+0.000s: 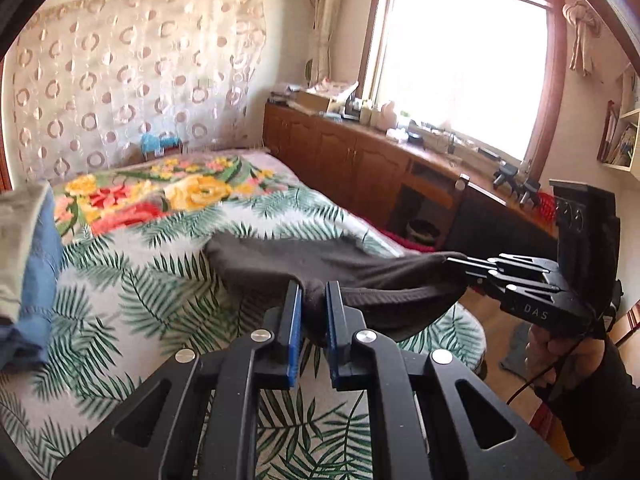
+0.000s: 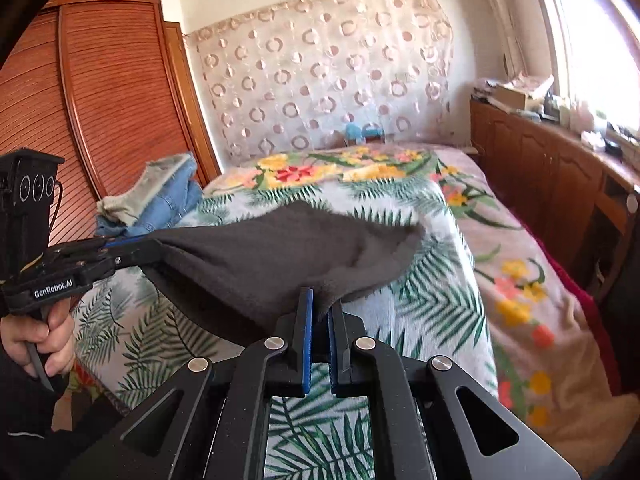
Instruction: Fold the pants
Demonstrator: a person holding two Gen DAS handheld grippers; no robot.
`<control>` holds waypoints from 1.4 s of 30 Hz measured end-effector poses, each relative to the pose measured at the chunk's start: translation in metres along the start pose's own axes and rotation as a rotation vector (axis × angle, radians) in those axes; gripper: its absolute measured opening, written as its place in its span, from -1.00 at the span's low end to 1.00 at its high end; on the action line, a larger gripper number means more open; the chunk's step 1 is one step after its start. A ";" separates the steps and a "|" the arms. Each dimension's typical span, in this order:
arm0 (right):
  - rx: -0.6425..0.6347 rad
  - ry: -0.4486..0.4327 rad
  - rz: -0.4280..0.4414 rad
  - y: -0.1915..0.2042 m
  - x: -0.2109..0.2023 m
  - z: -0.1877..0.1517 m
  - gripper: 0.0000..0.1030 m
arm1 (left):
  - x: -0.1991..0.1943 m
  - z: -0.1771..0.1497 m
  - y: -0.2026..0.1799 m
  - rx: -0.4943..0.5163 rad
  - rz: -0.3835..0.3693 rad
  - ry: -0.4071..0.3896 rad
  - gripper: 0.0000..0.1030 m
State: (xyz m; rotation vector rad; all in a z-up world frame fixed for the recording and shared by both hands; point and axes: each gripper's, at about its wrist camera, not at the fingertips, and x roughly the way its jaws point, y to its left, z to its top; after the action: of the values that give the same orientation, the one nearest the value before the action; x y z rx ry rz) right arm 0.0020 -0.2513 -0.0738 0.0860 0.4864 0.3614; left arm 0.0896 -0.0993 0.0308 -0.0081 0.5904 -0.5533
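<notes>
Dark grey pants [image 1: 320, 264] hang stretched between both grippers above the bed, their far end trailing on the leaf-print sheet [image 1: 132, 280]. My left gripper [image 1: 314, 294] is shut on one bunched edge of the pants. My right gripper [image 2: 320, 304] is shut on the other edge of the pants [image 2: 280, 256]. The right gripper also shows in the left wrist view [image 1: 460, 264] at the right. The left gripper shows in the right wrist view [image 2: 156, 250] at the left.
A pile of blue and beige clothes [image 2: 160, 196] lies at the bed's left side by a wooden wardrobe [image 2: 100, 100]. A floral blanket [image 1: 160, 192] covers the bed's far part. A cluttered wooden cabinet [image 1: 360, 152] runs under the window on the right.
</notes>
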 end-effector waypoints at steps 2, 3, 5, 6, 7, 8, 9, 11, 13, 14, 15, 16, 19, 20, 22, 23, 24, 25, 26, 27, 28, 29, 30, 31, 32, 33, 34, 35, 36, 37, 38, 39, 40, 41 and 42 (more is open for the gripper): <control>-0.018 -0.024 0.003 0.005 -0.009 0.008 -0.89 | -0.007 0.009 -0.001 0.004 0.005 -0.019 -0.78; -0.027 -0.037 0.007 0.007 -0.014 0.013 -0.89 | -0.011 0.014 -0.001 0.009 0.012 -0.031 -0.79; -0.042 -0.060 0.013 0.010 -0.023 0.021 -0.89 | -0.022 0.025 -0.002 0.010 0.009 -0.061 -0.80; -0.052 -0.072 0.016 0.012 -0.028 0.026 -0.89 | -0.027 0.031 -0.003 0.015 0.009 -0.074 -0.80; -0.064 -0.084 0.017 0.014 -0.033 0.030 -0.89 | -0.032 0.038 -0.003 0.025 0.017 -0.093 -0.80; -0.077 -0.098 0.015 0.016 -0.037 0.034 -0.89 | -0.034 0.041 -0.003 0.029 0.022 -0.102 -0.80; -0.089 -0.111 0.016 0.018 -0.041 0.039 -0.89 | -0.039 0.048 -0.001 0.032 0.027 -0.117 -0.80; -0.110 -0.135 0.021 0.023 -0.050 0.047 -0.89 | -0.045 0.058 0.002 0.028 0.028 -0.138 -0.80; -0.128 -0.159 0.025 0.028 -0.059 0.056 -0.89 | -0.054 0.067 0.004 0.028 0.035 -0.161 -0.80; -0.140 -0.172 0.026 0.030 -0.063 0.061 -0.89 | -0.057 0.070 0.005 0.029 0.041 -0.170 -0.80; -0.150 -0.185 0.027 0.034 -0.067 0.066 -0.89 | -0.062 0.074 0.006 0.033 0.049 -0.182 -0.80; -0.158 -0.194 0.031 0.037 -0.070 0.068 -0.89 | -0.065 0.077 0.007 0.036 0.058 -0.189 -0.80; -0.188 -0.223 0.047 0.047 -0.079 0.078 -0.89 | -0.079 0.088 0.013 0.044 0.084 -0.220 -0.80; -0.206 -0.234 0.050 0.052 -0.081 0.081 -0.89 | -0.083 0.091 0.016 0.051 0.099 -0.230 -0.80; -0.234 -0.252 0.058 0.062 -0.085 0.088 -0.89 | -0.085 0.094 0.022 0.056 0.122 -0.237 -0.81; -0.244 -0.257 0.061 0.065 -0.084 0.089 -0.89 | -0.086 0.095 0.028 0.053 0.131 -0.239 -0.81; -0.256 -0.261 0.062 0.065 -0.080 0.089 -0.89 | -0.085 0.095 0.034 0.047 0.136 -0.239 -0.81; -0.265 -0.263 0.066 0.067 -0.077 0.091 -0.89 | -0.084 0.094 0.039 0.044 0.143 -0.238 -0.81; -0.272 -0.262 0.073 0.066 -0.069 0.092 -0.89 | -0.082 0.091 0.044 0.038 0.150 -0.235 -0.81; -0.276 -0.257 0.078 0.067 -0.063 0.094 -0.89 | -0.078 0.089 0.051 0.029 0.155 -0.228 -0.81; -0.279 -0.249 0.082 0.066 -0.054 0.094 -0.89 | -0.072 0.086 0.056 0.021 0.157 -0.221 -0.81; -0.281 -0.240 0.085 0.058 -0.043 0.090 -0.89 | -0.065 0.083 0.064 0.010 0.162 -0.211 -0.81; -0.280 -0.227 0.090 0.057 -0.033 0.092 -0.89 | -0.057 0.081 0.072 0.002 0.170 -0.201 -0.81; -0.279 -0.213 0.095 0.051 -0.022 0.094 -0.90 | -0.050 0.080 0.080 -0.008 0.173 -0.191 -0.81; -0.277 -0.200 0.100 0.047 -0.013 0.100 -0.90 | -0.046 0.079 0.083 -0.013 0.176 -0.185 -0.81; -0.277 -0.186 0.105 0.045 -0.002 0.103 -0.90 | -0.037 0.079 0.093 -0.021 0.183 -0.176 -0.81; -0.278 -0.174 0.109 0.044 0.006 0.110 -0.90 | -0.033 0.081 0.098 -0.026 0.190 -0.170 -0.81; -0.281 -0.163 0.113 0.043 0.017 0.117 -0.90 | -0.027 0.083 0.104 -0.030 0.198 -0.163 -0.81; -0.285 -0.155 0.113 0.043 0.027 0.128 -0.90 | -0.021 0.087 0.112 -0.034 0.205 -0.156 -0.81; -0.290 -0.145 0.113 0.042 0.040 0.135 -0.90 | -0.013 0.092 0.120 -0.039 0.213 -0.151 -0.81; -0.295 -0.141 0.113 0.043 0.046 0.146 -0.90 | -0.005 0.099 0.129 -0.045 0.223 -0.145 -0.81; -0.299 -0.140 0.110 0.042 0.055 0.157 -0.90 | 0.001 0.108 0.138 -0.057 0.228 -0.144 -0.81; -0.297 -0.139 0.108 0.041 0.064 0.168 -0.90 | 0.005 0.118 0.144 -0.066 0.229 -0.147 -0.81; -0.288 -0.147 0.108 0.041 0.072 0.180 -0.90 | 0.005 0.126 0.146 -0.067 0.233 -0.150 -0.81; -0.281 -0.154 0.112 0.042 0.081 0.191 -0.90 | 0.005 0.135 0.149 -0.064 0.241 -0.158 -0.81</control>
State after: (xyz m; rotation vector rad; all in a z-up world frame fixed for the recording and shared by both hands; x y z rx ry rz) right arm 0.1451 -0.1822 0.0662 -0.1317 0.2751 0.5252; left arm 0.2384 0.0054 0.1168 -0.0399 0.4470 -0.2962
